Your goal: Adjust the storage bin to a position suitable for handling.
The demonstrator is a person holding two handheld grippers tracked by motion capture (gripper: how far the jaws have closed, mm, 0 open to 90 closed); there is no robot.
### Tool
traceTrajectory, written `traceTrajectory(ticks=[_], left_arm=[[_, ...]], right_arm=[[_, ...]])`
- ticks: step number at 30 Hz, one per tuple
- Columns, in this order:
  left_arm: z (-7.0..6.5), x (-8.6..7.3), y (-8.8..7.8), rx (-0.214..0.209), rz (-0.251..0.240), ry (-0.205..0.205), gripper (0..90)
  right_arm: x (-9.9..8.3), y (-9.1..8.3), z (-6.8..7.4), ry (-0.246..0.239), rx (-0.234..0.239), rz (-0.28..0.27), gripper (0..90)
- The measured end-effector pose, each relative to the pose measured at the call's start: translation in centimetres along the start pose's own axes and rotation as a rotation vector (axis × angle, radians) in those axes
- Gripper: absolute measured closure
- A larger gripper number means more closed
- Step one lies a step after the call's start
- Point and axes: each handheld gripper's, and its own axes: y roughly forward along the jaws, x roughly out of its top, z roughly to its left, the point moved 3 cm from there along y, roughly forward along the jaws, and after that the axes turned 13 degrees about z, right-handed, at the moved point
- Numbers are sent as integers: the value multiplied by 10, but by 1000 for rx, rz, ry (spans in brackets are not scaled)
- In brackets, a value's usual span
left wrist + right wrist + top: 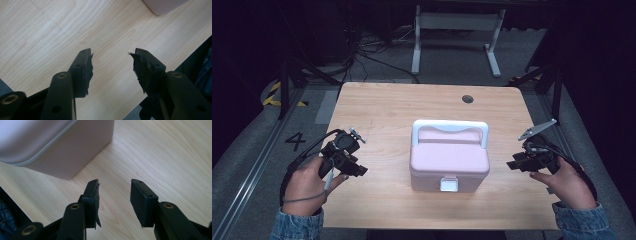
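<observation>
From the high view, a pink plastic box with a white handle and white front latch sits mid-bench on the pale wooden bench. The left hand-held gripper is left of the box and the right hand-held gripper right of it, both apart from it.

In the left gripper view, the left hand-held gripper gapes empty over bare wood, with the box's corner beyond.

In the right gripper view, the right hand-held gripper stands wide and empty, near the box's side.

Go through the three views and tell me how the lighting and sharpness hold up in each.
High view: dim, surroundings almost black, the table and pink box lit evenly, slightly soft. Left gripper view: bright wood grain sharp, the left claw dark and a little blurred up close, box corner soft. Right gripper view: the box wall near and out of focus, the right claw nearly silhouetted.
</observation>
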Motion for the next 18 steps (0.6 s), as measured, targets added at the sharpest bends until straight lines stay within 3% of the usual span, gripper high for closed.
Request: traceTrajectory(ticks=[3, 8, 11, 12, 18], left_arm=[[1, 2, -3, 33, -25, 9, 473], [1, 5, -7, 27, -49, 27, 485], [-1, 10, -8, 16, -45, 41, 530], [-2, 13, -8, 31, -50, 45, 530], [-7, 26, -13, 1, -84, 57, 505]], right_arm=[[0, -1, 1, 1, -17, -7, 530], [-5, -1, -4, 36, -17, -14, 514], [-8, -2, -5, 33, -16, -17, 514], [-9, -2, -5, 30, -20, -23, 504], [-14, -5, -5, 23, -33, -42, 511]])
